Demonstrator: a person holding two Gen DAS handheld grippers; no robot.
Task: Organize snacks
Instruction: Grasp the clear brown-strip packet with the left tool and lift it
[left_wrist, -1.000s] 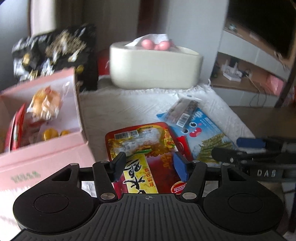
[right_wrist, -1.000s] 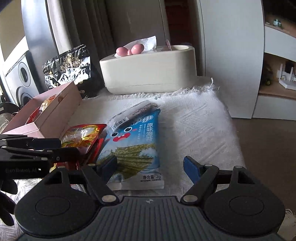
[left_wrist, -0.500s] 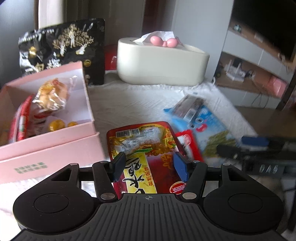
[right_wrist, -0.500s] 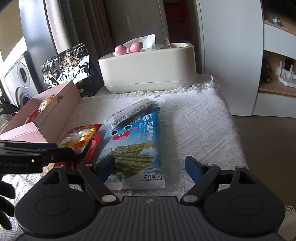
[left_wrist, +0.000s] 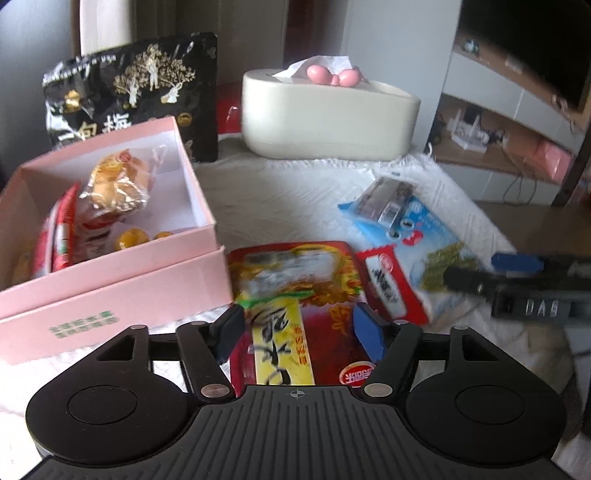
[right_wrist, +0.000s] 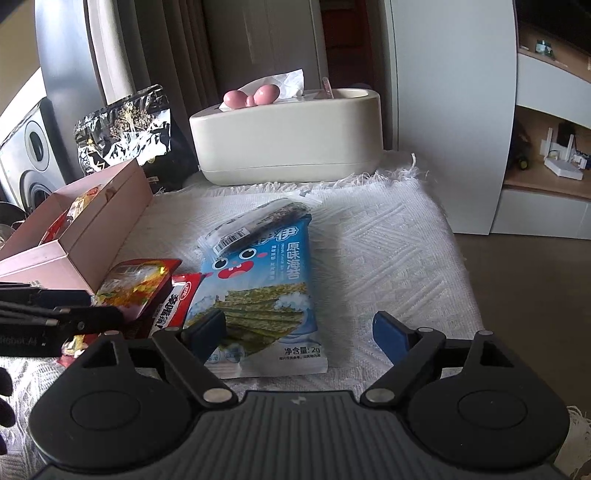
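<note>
Two hand-held grippers are in my hands, both with jaws opening and pressing on nothing. My left hand-held gripper (left_wrist: 297, 326) hovers over the red and yellow flat snack packet (left_wrist: 295, 295), which lies between its spread fingers just beside the open pink cardboard box (left_wrist: 155, 273). That box already holds a clear-wrapped golden bun (left_wrist: 114, 181) and red sachets (left_wrist: 61, 232). My right hand-held gripper (right_wrist: 297, 330) hangs over the near end of the blue seaweed snack packet (right_wrist: 266, 288), further from the box on the white woven cloth (right_wrist: 388, 251) covering the desk. A small red and white sachet (left_wrist: 388, 284) sits between the two packets, and a clear dark snack bar (right_wrist: 255, 225) lies across the seaweed packet's far end.
</note>
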